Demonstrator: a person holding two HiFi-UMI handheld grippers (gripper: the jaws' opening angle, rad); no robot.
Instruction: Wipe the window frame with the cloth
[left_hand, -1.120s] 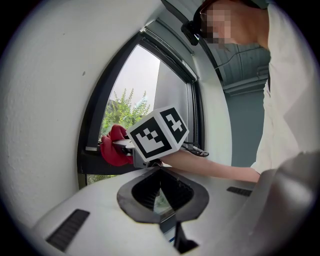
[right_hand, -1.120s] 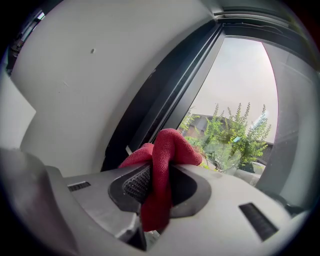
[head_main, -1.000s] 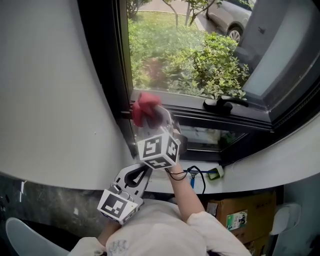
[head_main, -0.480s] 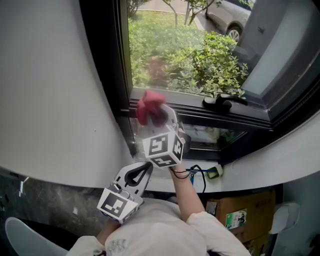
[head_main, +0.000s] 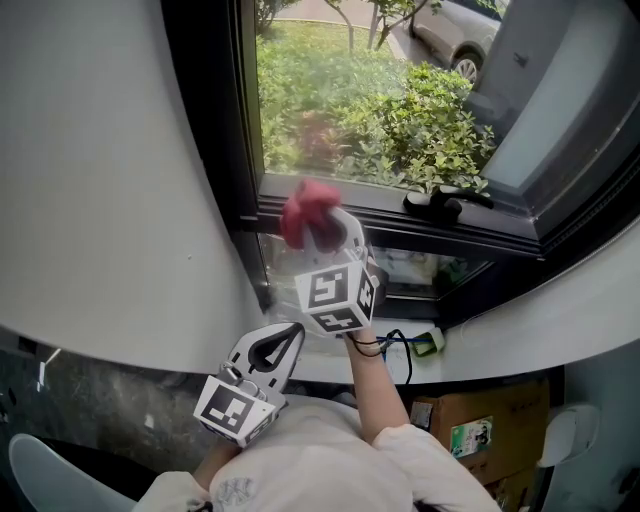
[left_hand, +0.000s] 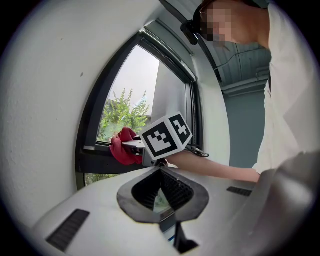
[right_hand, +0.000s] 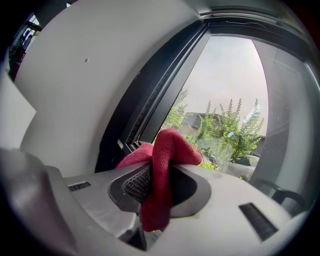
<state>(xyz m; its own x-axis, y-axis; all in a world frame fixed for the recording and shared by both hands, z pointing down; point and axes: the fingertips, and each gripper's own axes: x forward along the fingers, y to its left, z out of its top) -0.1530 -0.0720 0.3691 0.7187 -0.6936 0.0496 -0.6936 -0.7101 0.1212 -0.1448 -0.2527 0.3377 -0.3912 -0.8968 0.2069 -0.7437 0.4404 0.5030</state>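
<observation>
Partway: crumpled red cloth (head_main: 305, 205) against dark metal window frame (head_main: 420, 230), centre.
Right gripper (head_main: 318, 232) clamps it; left gripper (left_hand: 160, 172) closed, empty; rightward rail probably left to wipe.

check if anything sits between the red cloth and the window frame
Nothing visible does. The red cloth, clamped in the right gripper, is at the lower rail of the dark window frame; the window handle sits farther right along that rail.

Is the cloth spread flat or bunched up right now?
Bunched up. The red cloth sits as a folded wad pinched between the right gripper's jaws, not spread flat.
</observation>
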